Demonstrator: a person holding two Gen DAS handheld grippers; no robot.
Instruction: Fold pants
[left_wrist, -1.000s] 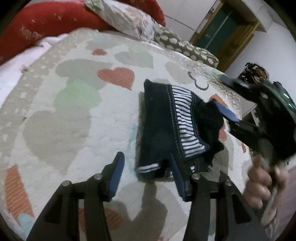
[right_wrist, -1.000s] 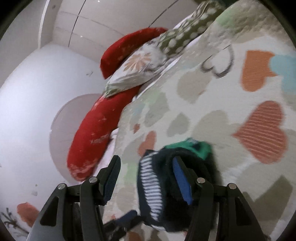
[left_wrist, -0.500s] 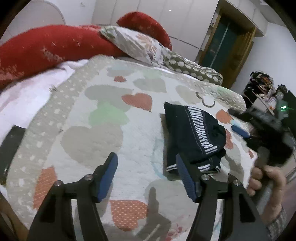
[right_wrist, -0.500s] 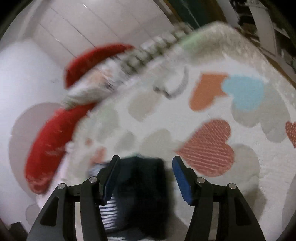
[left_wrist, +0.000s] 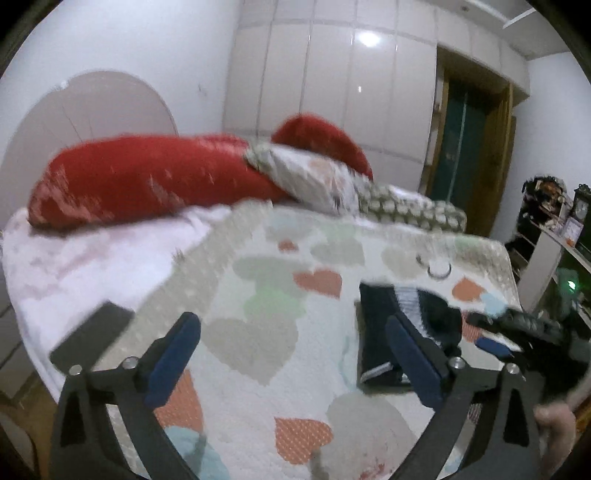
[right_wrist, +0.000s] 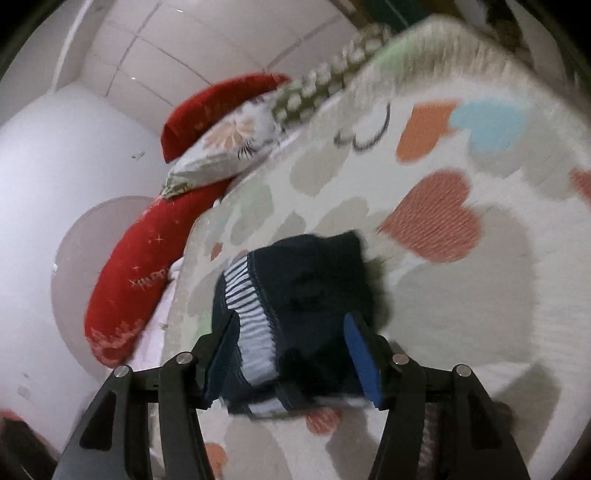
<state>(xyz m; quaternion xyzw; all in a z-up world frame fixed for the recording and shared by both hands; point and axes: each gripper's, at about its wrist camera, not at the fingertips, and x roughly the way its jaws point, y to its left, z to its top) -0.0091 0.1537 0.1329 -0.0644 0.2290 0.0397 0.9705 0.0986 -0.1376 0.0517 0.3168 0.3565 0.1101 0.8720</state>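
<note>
The dark navy pants (right_wrist: 303, 295) with a white striped panel lie folded into a small bundle on the heart-patterned bedspread (right_wrist: 461, 295). They also show in the left wrist view (left_wrist: 391, 325) at the right. My right gripper (right_wrist: 291, 354) is open and empty, its blue-padded fingers just in front of the bundle's near edge. My left gripper (left_wrist: 295, 354) is open and empty, raised back over the bedspread (left_wrist: 258, 332) to the left of the pants. The right gripper (left_wrist: 517, 332) shows at the far right of the left wrist view.
Red bolster pillows (left_wrist: 147, 177) and patterned pillows (left_wrist: 332, 181) lie along the head of the bed. A dark flat object (left_wrist: 88, 336) rests at the bed's left edge. A wardrobe (left_wrist: 332, 92), a door (left_wrist: 465, 147) and shelves (left_wrist: 554, 229) stand behind.
Both grippers have drawn back from the pants. The left gripper lifted and tilted up toward the headboard. The right gripper let the bundle settle flat on the bedspread.
</note>
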